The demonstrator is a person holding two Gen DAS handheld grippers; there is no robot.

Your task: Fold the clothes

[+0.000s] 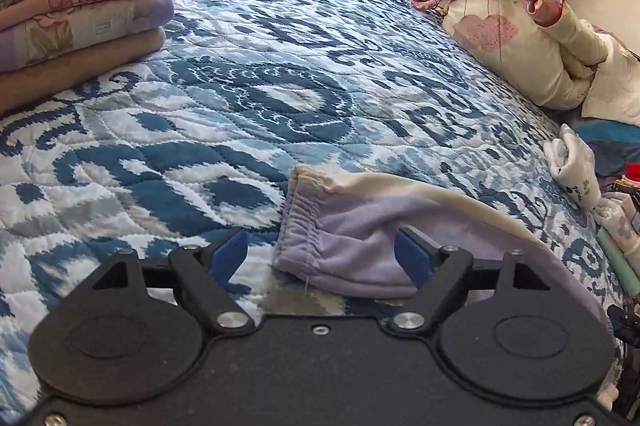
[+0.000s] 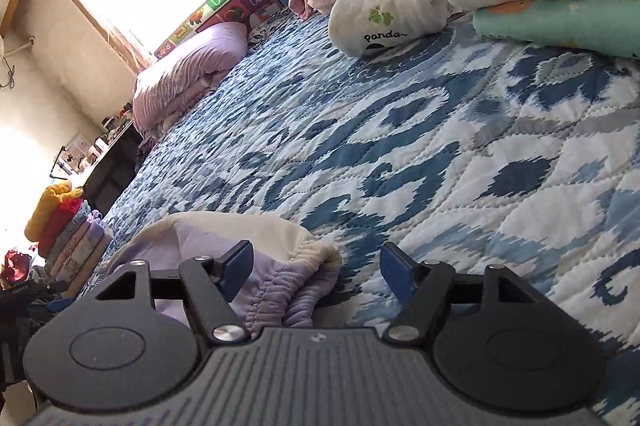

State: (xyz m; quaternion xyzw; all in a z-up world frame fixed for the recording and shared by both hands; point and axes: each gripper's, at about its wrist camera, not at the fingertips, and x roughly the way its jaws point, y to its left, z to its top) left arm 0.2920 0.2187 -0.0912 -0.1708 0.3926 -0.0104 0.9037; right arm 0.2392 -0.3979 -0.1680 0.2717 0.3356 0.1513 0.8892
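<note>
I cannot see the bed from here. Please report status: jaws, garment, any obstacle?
Left gripper open, right gripper open, nothing gripped. Lilac garment lying on quilt, elastic edge between both jaws. Nothing in the way.

A blue-and-white quilted bed carries lilac trousers, a folded stack and pillows.

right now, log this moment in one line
left gripper: open | right gripper: open | lilac garment: on quilt, unheld | folded stack: far corner
</note>
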